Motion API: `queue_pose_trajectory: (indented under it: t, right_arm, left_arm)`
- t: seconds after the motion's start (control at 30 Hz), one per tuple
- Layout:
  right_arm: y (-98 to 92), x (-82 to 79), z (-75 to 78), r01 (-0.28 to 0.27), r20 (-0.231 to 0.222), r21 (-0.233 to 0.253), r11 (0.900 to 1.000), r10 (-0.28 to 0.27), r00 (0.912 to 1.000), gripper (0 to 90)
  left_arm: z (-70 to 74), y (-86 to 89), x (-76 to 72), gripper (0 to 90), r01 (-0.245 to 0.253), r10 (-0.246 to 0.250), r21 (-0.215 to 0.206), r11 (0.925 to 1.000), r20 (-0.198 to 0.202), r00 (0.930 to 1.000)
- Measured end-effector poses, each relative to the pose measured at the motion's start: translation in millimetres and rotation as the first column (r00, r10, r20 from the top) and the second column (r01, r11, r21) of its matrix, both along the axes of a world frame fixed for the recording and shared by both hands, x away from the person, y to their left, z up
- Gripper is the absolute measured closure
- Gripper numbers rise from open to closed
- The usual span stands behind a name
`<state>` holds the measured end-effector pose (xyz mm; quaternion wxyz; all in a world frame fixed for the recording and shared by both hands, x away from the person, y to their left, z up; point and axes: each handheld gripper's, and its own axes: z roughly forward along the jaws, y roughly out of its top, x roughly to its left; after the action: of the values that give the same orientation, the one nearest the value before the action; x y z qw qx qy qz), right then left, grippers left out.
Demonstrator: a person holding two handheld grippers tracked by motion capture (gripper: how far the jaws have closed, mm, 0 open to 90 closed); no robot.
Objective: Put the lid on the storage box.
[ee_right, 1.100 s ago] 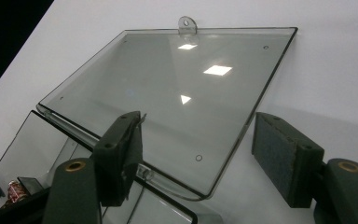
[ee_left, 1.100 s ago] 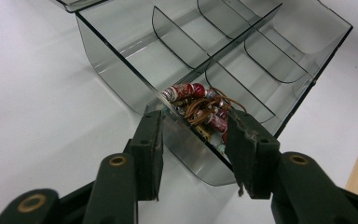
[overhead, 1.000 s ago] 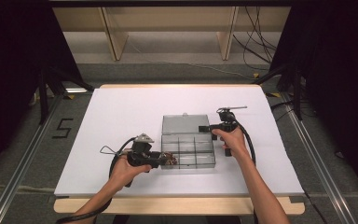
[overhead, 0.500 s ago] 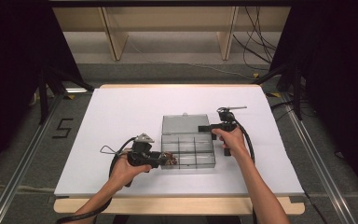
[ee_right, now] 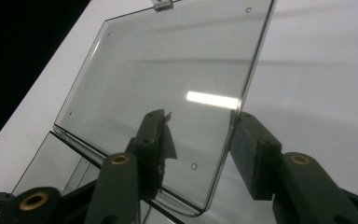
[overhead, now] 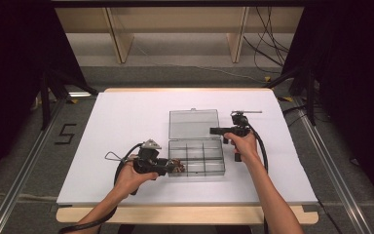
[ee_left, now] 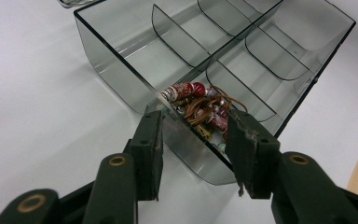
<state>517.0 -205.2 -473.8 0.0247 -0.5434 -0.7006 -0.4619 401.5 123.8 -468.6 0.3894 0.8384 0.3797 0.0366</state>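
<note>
Dropping a beaded bracelet into the clear organizer box, in the compartment at its 7 o'clock corner, my left gripper spread wide, while my right gripper straddles the lid, unclamped, ready for closing next.

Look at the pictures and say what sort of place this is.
Probably a lab recording station: a white-topped table ringed by black curtains, floor rails alongside, loose cables behind, and a handheld left gripper.
</note>
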Motion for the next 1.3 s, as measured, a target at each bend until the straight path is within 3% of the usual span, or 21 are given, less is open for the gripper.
queue_pose_trajectory:
  t: [0.13, 0.2, 0.23, 0.27, 0.77, 1.0, 1.03, 1.13, 1.23, 1.3]
  right_arm:
    - [-2.3, 1.1, 0.2, 0.002, 0.055, -0.008, 1.0, -0.002, 0.9985, 63.2]
    - [-3.4, 0.1, 2.3, 0.006, 0.059, 0.002, 1.0, -0.006, 0.9982, 65.2]
    - [-1.6, -1.8, 4.2, 0.029, 0.032, 0.021, 0.999, -0.03, 0.9991, 66.0]
    - [-3.7, -0.8, 4.2, 0.014, 0.071, 0.008, 1.0, -0.014, 0.9974, 66.8]
    - [-8.4, -2.5, 14.3, 0.027, 0.135, 0.083, 0.996, -0.039, 0.9901, 75.1]
    - [-9.2, -4.8, 18.0, 0.025, 0.17, 0.069, 0.997, -0.037, 0.9847, 75.9]
    - [-11.7, -4.5, 18.7, 0.017, 0.203, 0.05, 0.999, -0.027, 0.9788, 75.9]
    - [-11.5, -7.6, 22.6, 0.031, 0.182, 0.076, 0.997, -0.045, 0.9823, 75.9]
    - [-12.5, -8.0, 24.5, 0.027, 0.211, 0.075, 0.997, -0.042, 0.9765, 75.9]
    - [-11.7, -9.3, 27.0, 0.025, 0.194, 0.072, 0.997, -0.038, 0.9802, 75.8]
  left_arm:
    - [0.2, -0.3, -0.2, 56.3, -0.001, 0.001, 0.003, 1.0, 0.001, 1.0]
    - [0.3, -0.6, -0.2, 56.4, 0.001, -0.001, 0.005, 1.0, 0.005, 1.0]
    - [0.2, -0.9, -0.3, 56.4, -0.002, 0.002, 0.005, 1.0, 0.008, 1.0]
    - [0.5, -0.8, -0.3, 56.4, 0.004, -0.004, 0.009, 1.0, 0.007, 1.0]
    - [1.1, -1.5, 0.1, 56.5, 0.005, -0.005, 0.014, 0.9999, 0.009, 0.9999]
    - [1.2, -1.6, 0.0, 57.0, 0.006, -0.006, 0.015, 0.9999, 0.01, 0.9999]
    - [1.1, -1.4, 0.0, 57.3, 0.004, -0.004, 0.013, 0.9999, 0.008, 1.0]
    - [1.3, -1.6, 0.1, 57.8, 0.007, -0.007, 0.014, 0.9999, 0.011, 0.9999]
    - [1.4, -1.6, 0.0, 57.9, 0.006, -0.006, 0.014, 0.9999, 0.011, 0.9999]
    - [1.4, -1.6, 0.0, 57.9, 0.005, -0.005, 0.014, 0.9999, 0.01, 0.9999]
